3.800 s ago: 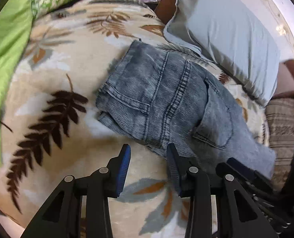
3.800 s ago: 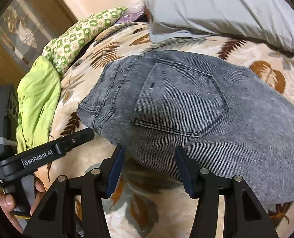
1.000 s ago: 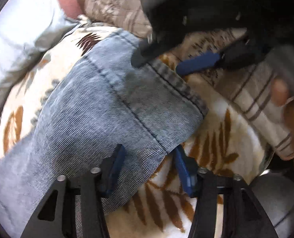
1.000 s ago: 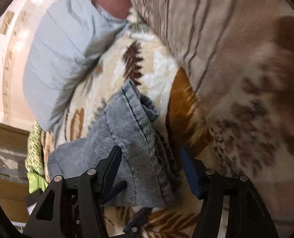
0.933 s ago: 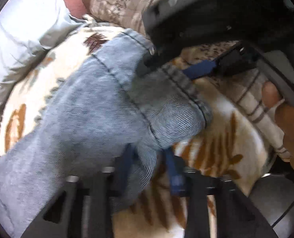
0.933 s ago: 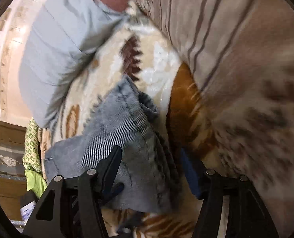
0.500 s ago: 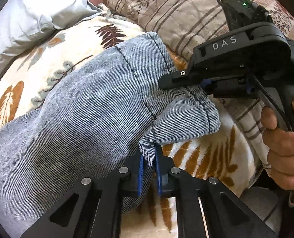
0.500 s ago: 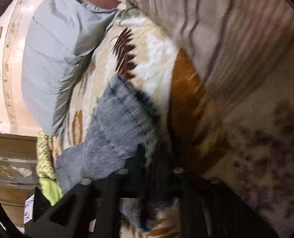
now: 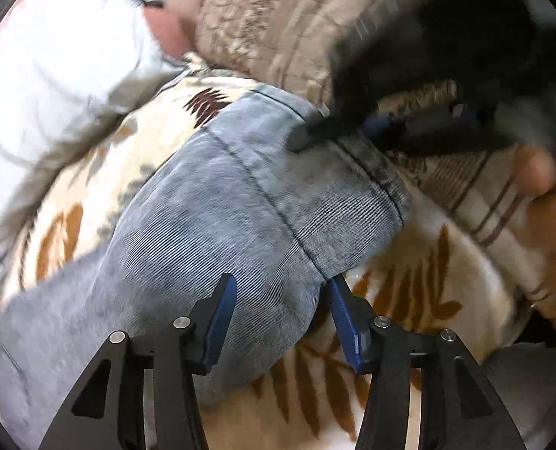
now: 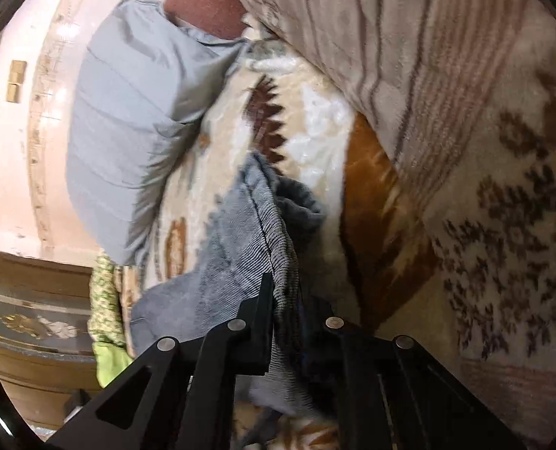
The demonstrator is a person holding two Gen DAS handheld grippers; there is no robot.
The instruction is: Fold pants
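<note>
While the grey-blue corduroy jeans point(image 9: 218, 225) are lying stretched across the leaf-patterned blanket point(image 9: 409, 292), the left gripper point(image 9: 281, 318) is opening its jaws, the leg's lower edge sitting between the blue pads point(image 9: 221, 315) without being pressed; the right gripper point(image 10: 289, 300) is clamping narrowly on the hem point(image 10: 278, 247) of that leg, its blurred body showing in the left wrist view over the cuff; a pale grey pillow point(image 10: 128, 131) and a striped beige blanket point(image 10: 465, 93) are lying beside the leg end.
</note>
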